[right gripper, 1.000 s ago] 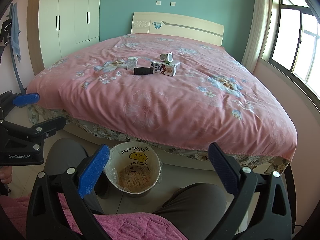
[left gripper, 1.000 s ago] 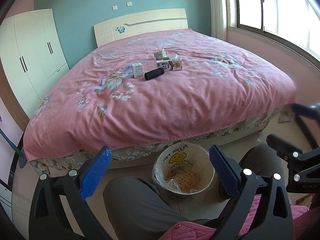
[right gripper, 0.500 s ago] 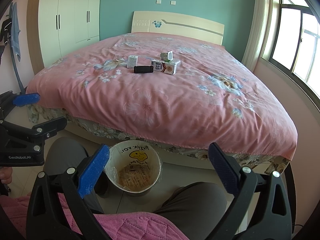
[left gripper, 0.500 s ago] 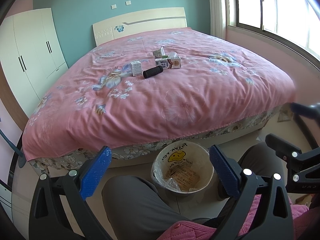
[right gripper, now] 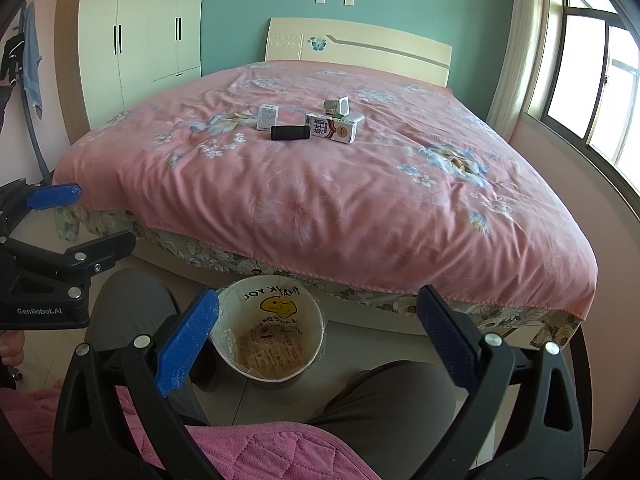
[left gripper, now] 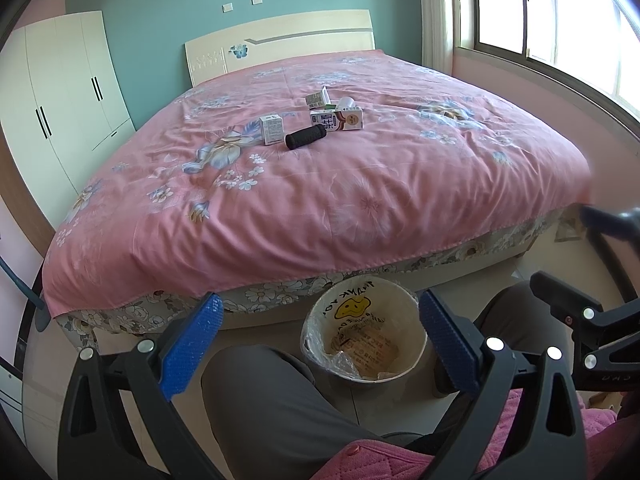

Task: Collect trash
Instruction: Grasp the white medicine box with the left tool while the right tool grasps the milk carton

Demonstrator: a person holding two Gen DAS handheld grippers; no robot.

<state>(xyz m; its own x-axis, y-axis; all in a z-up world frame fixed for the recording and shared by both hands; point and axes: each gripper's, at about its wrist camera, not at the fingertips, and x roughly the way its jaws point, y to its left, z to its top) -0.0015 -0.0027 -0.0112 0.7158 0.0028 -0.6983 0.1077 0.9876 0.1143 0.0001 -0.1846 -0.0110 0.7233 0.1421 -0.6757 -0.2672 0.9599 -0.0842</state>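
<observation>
Bed (left gripper: 360, 200): big and pink, and our trash sits far back on it, so we must reach.
Bin (left gripper: 362, 344): on the floor between our knees, close for dropping.
Trash: milk carton (left gripper: 337, 119), black roll (left gripper: 306, 137), small box (left gripper: 272, 129), bunched together.
Left gripper (left gripper: 320, 344): jaws released, holding nothing.
Right gripper (right gripper: 318, 344): jaws released too, waiting.

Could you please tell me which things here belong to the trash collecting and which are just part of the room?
Job: milk carton, small box, black cylinder, tipped carton, trash bin.
Room: bed, wardrobe, window.
</observation>
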